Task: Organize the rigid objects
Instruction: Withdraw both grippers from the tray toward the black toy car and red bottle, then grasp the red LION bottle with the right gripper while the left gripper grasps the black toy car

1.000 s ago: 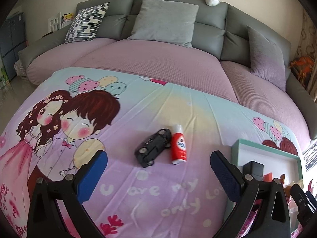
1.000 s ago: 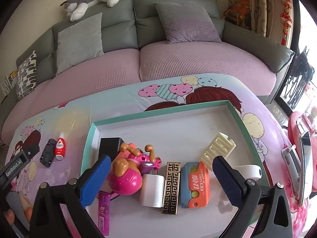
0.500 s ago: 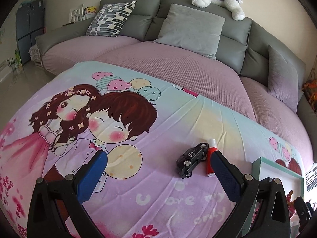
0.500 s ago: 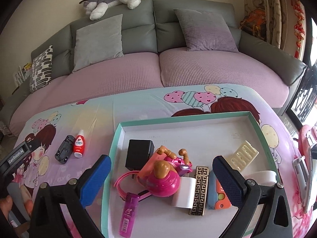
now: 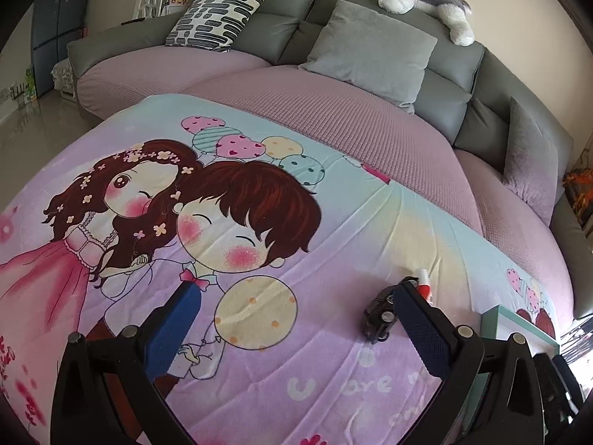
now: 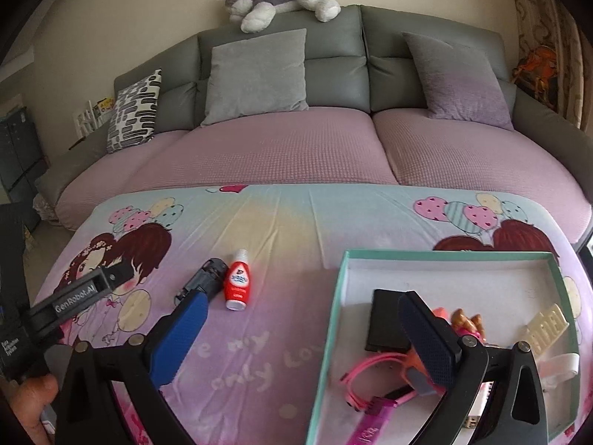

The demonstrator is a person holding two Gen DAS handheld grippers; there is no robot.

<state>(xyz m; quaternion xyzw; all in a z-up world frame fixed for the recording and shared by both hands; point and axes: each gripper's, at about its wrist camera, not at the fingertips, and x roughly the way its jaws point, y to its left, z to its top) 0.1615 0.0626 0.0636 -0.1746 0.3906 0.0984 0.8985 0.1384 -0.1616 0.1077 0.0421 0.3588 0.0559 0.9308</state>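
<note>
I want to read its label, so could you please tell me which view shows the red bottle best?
The right wrist view: the red bottle lies fully exposed on the blanket, label facing up, beside the toy car. In the left wrist view only its cap end shows, behind the left claw's finger.

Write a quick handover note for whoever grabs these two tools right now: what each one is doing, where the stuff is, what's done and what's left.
Left tool: open, holding nothing, above the blanket.
Right tool: open, holding nothing, over the near left edge of the tray.
Done: black box, pink toy, cream clip and other small items lie in the tray.
Left: toy car and red bottle lie side by side on the blanket, left of the tray. Both probably go in next.
</note>
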